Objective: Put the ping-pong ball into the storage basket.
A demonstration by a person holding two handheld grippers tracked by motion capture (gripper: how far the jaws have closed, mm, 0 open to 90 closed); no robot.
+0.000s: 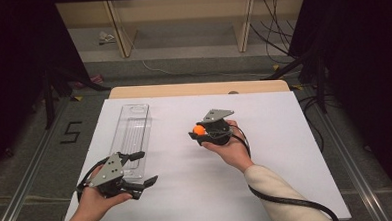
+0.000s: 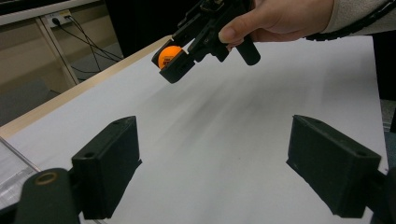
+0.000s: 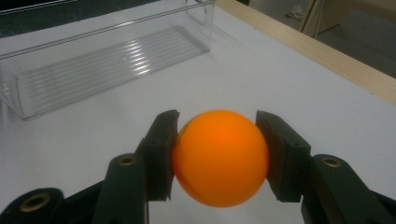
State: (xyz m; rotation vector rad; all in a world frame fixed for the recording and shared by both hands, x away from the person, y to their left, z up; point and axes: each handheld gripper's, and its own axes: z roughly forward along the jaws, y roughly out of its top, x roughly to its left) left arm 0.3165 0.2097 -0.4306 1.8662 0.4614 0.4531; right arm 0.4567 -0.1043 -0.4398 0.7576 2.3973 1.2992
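An orange ball [image 3: 219,156] sits squeezed between the two black jaws of my right gripper [image 3: 217,154], held above the white table. In the high view the same ball [image 1: 199,130] shows at the tip of the right gripper [image 1: 200,132], near the table's middle. The left gripper view catches the ball [image 2: 167,55] in that gripper [image 2: 173,60] from the side. My left gripper [image 1: 142,169] rests near the front left of the table, jaws spread wide with nothing between them [image 2: 212,172]. A long clear plastic tray [image 1: 131,136] lies lengthwise at the left, just beyond the left gripper.
The white sheet [image 1: 266,152] covers most of the wooden table [image 1: 198,88]. The tray's clear wall [image 3: 93,70] lies ahead and left of the held ball. Cables and table legs stand on the floor beyond the far edge.
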